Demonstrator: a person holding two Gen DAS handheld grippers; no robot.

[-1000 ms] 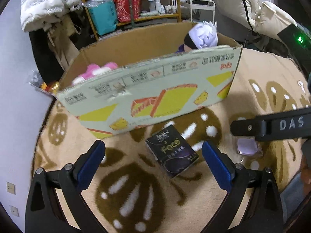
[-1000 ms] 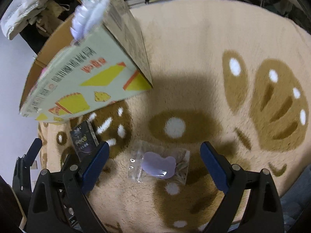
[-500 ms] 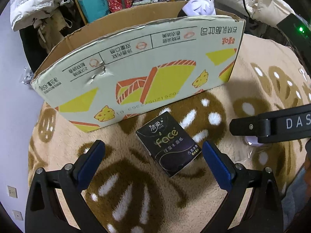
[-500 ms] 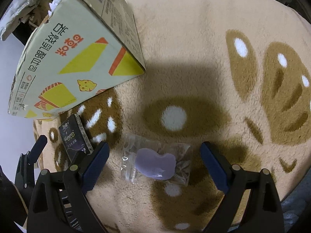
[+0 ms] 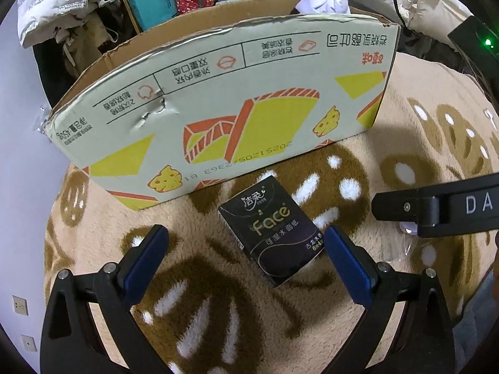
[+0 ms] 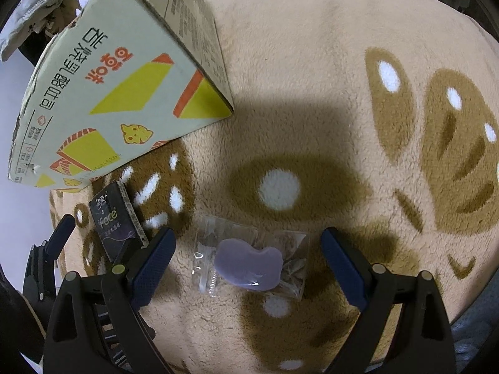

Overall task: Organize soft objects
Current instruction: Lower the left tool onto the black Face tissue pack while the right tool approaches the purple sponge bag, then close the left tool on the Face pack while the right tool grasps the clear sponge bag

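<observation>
- Left wrist view: left gripper [image 5: 243, 249] spread wide and empty, its blue ribbed pads flanking a glossy black tissue pack [image 5: 271, 230] lying on the fluffy tan rug [image 5: 405, 143], just in front of the cardboard box [image 5: 224, 118].
- White plush item [image 5: 324, 0] pokes above the box's far rim.
- Right gripper [image 6: 248, 257] gapes wide, empty, over a crinkly clear bag [image 6: 249, 265] holding a smooth lilac bean-shaped piece, right of the tissue pack.

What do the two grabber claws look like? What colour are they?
Both the left gripper and the right gripper have black angular frames with small silver screws. Their fingers wear dark blue textured pads. The right one's black side bar shows white letters "DA". No cables or sleeves show.
</observation>
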